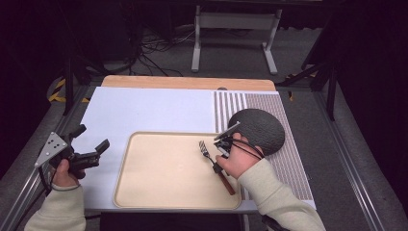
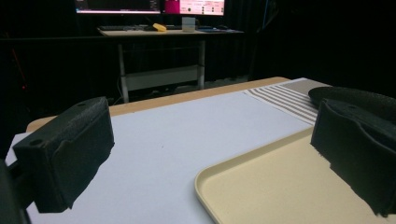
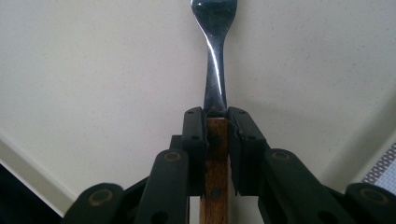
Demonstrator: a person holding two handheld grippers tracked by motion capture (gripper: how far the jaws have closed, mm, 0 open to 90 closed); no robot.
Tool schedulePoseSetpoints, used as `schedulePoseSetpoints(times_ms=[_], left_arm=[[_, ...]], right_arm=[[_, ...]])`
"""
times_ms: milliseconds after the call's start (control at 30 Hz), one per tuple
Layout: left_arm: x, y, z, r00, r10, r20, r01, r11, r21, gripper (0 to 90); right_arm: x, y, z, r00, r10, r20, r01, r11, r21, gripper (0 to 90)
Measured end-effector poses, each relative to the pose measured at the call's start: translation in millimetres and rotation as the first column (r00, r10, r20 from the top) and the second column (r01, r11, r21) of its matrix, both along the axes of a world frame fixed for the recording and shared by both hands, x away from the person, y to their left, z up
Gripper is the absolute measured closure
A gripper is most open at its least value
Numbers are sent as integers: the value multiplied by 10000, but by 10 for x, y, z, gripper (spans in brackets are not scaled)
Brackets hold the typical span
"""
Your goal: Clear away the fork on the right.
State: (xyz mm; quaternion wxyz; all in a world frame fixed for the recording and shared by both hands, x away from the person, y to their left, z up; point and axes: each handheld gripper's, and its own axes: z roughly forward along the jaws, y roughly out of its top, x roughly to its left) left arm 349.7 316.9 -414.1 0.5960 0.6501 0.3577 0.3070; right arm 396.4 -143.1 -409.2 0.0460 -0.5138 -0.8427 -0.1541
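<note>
While clamped: steel fork with a riveted wooden handle [image 3: 215,140] lies on the beige plastic tray [image 1: 159,192], toward three o'clock.
Axis: tines eleven o'clock, handle five.
Right gripper [image 3: 216,122]: narrow, pinching the handle's top.
Left gripper [image 1: 91,144]: wide, empty, at nine o'clock, farther off.

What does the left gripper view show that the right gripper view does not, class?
Left gripper view alone: the open left gripper, white table cover, dark round textured plate, a far desk with lit screens.

Right gripper view alone: the right gripper shut on the wooden-handled metal fork.

Both: the cream rectangular plastic tray, and the grey striped placemat.
</note>
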Motion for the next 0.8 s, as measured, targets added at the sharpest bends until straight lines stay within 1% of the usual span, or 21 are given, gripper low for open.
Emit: schedulePoseSetpoints(times_ms=[67,133,367,600,700,733,767,800], left_arm=[[1,-5,-3,10000,-14,-25,14,10000,-21,0],[1,-4,-4,10000,-30,-29,30,10000,48,0],[5,-5,-9,10000,-21,-45,21,10000,15,0],[3,-3,-8,10000,-27,-49,27,10000,25,0],[3,-3,-7,10000,-32,-44,32,10000,28,0],[3,-4,-7,10000,-31,-45,31,10000,30,0],[3,-4,-7,10000,-31,-45,31,10000,30,0],[4,-5,-8,10000,-29,-38,29,10000,26,0]], right_arm=[[0,3,-10,9999,1,-150,-1,10000,52,773],[0,8,-17,9998,-39,-212,39,10000,9,773],[10,22,-37,9994,-113,-335,112,9999,-47,772],[11,32,-53,9992,-198,-353,197,9998,-38,769],[11,34,-56,9993,-184,-315,184,9998,-22,749],[10,35,-57,9993,-194,-331,194,9998,19,723],[10,33,-61,9997,-112,-211,111,9999,-38,690],[10,33,-61,9997,-112,-211,111,9999,-38,690]])
